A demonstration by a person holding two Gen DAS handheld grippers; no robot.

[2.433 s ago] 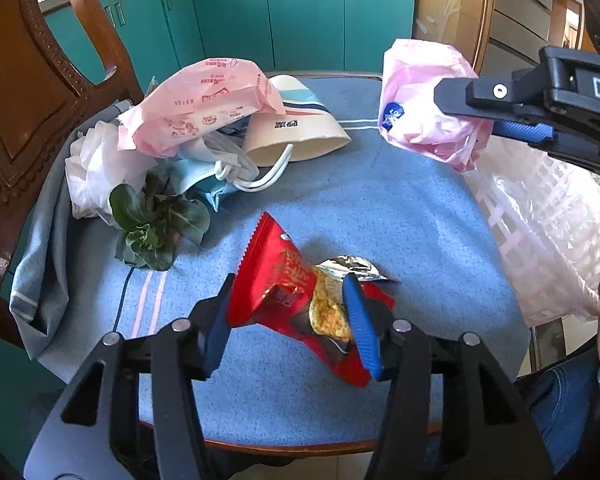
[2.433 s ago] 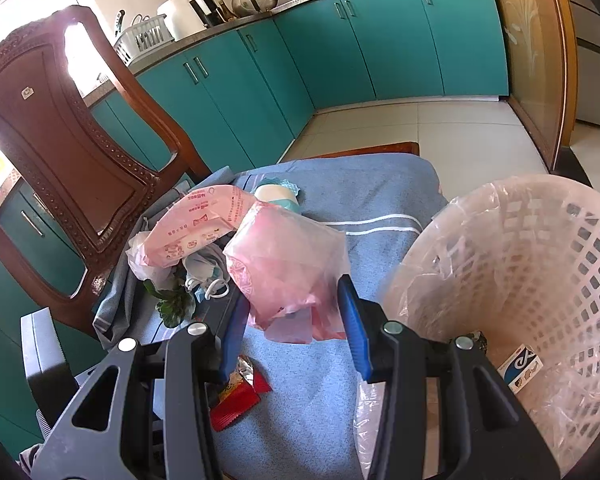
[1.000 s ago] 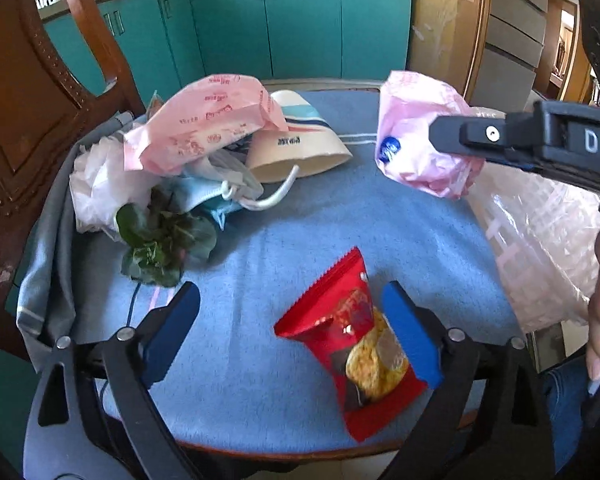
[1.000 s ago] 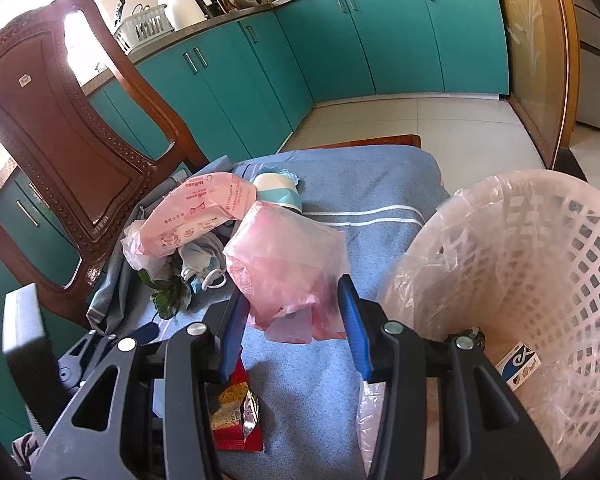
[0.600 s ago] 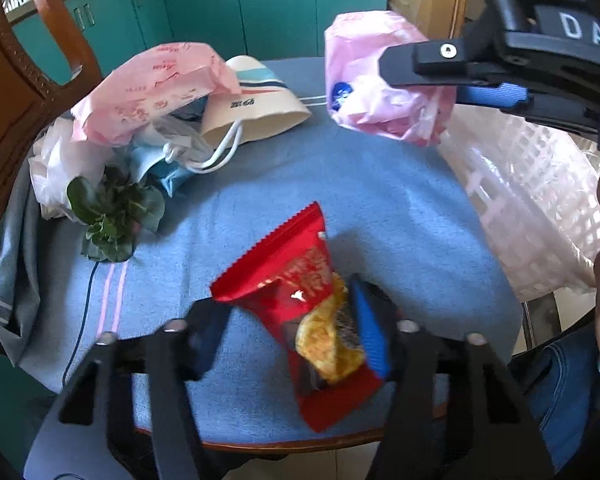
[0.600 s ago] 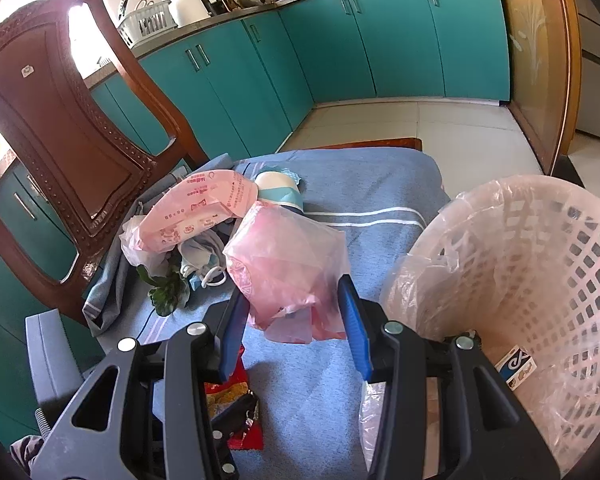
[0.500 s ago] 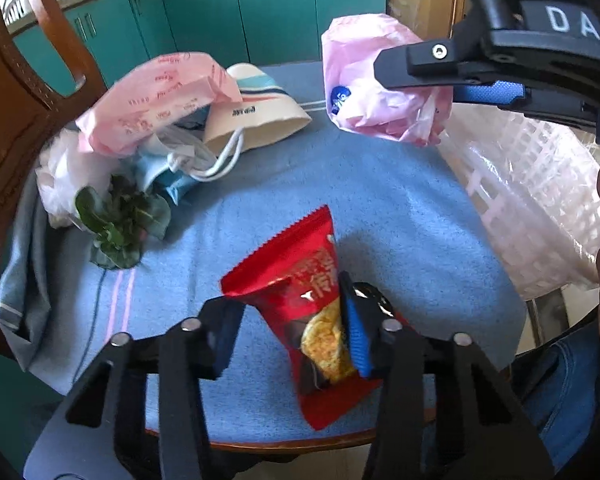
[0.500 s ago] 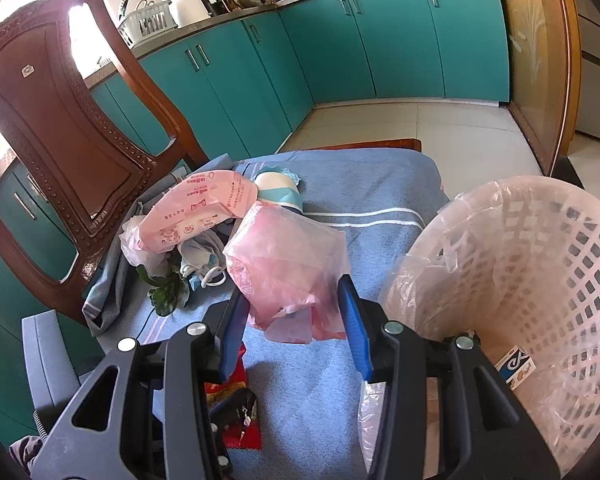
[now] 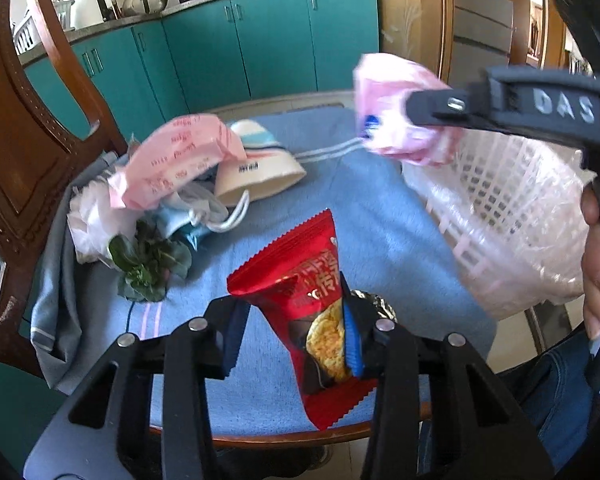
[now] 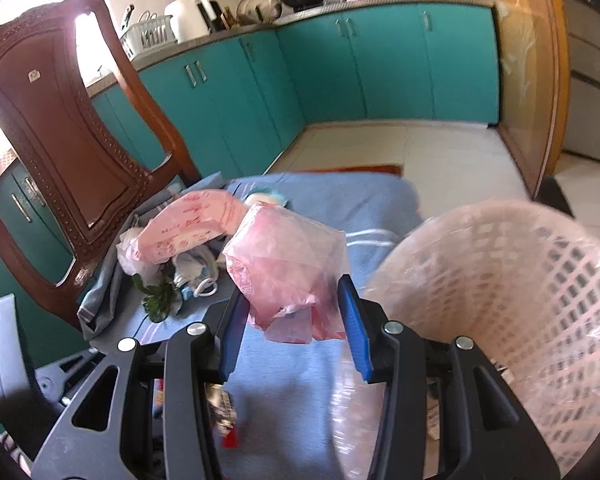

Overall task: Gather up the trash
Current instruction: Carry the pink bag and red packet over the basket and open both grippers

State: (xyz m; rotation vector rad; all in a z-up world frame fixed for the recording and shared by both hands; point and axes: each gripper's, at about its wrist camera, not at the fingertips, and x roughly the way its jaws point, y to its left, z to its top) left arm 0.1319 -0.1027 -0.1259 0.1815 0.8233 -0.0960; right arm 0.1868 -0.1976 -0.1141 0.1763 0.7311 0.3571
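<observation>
Left gripper [image 9: 290, 332] is closing on the red snack packet [image 9: 312, 320]: blue pads pinch its lower half, top corner sticks up free, packet looks just clear of the blue cloth [image 9: 380, 232]. Right gripper [image 10: 296, 324] holds the crumpled pink bag [image 10: 288, 264] between its pads at a narrow gap, up in the air beside the basket [image 10: 520, 300].

Basket is lined with clear plastic and sits at the table's right edge; bits of trash are already at the bottom.

Likely step: carry both pieces over the rim and drop.

- Packet is slick foil, gripped low and off-centre; it may swing or slip. Let the pinch finish before any big move.
- Pink bag hangs loose below the pads; clear the rim well so it doesn't snag the liner.
- Release only with the pads above the opening, one side at a time, since both grippers crowd the same corner.

Remaining pile at the far left: pink wrapper [image 9: 180, 156], paper cup [image 9: 260, 176], face mask [image 9: 204, 208], greens [image 9: 148, 264].
</observation>
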